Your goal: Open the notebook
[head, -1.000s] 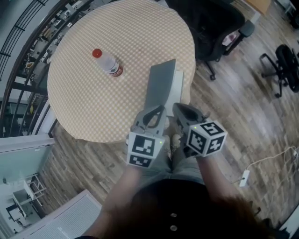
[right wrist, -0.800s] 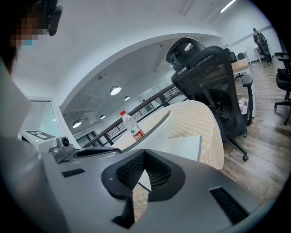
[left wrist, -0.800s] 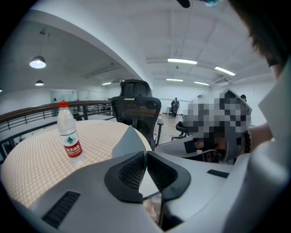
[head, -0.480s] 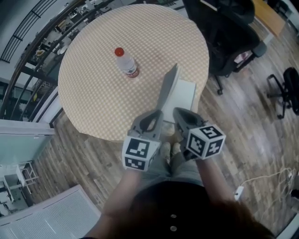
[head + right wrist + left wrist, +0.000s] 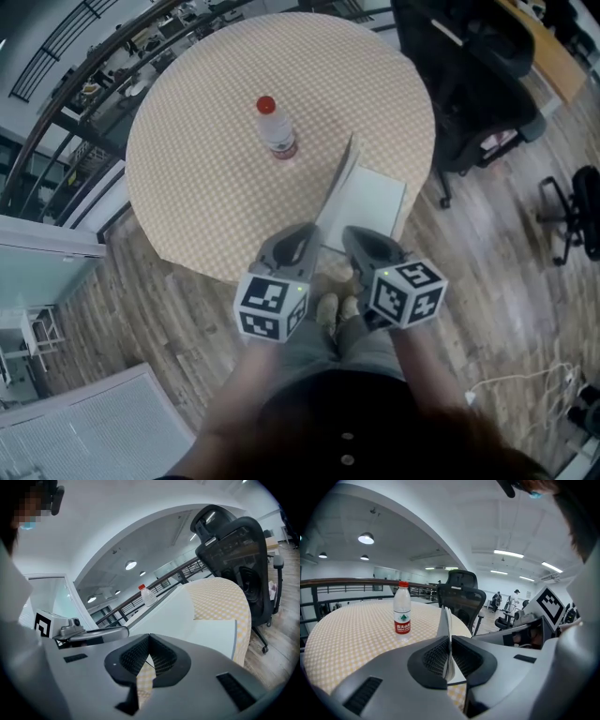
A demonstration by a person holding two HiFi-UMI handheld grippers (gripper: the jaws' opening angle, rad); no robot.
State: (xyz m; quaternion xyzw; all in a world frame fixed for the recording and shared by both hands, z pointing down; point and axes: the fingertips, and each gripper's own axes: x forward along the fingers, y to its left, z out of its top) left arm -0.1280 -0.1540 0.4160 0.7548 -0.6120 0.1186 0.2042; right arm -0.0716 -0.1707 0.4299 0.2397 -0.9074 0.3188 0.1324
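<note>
Notebook (image 5: 373, 200) near edge behind right gripper (image 5: 356, 236)

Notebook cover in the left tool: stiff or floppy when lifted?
Probably fairly stiff: the cover stands straight, without sagging, though the left tool pinches only its near edge. Likely light, since it looks thin. Near upright, it could fall either way if released.

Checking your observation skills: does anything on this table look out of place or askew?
Only the grey notebook cover stands oddly, almost upright above the white pages, pinched in the left gripper. The clear red-capped plastic bottle stands upright on the checked round table; nothing spilled.
</note>
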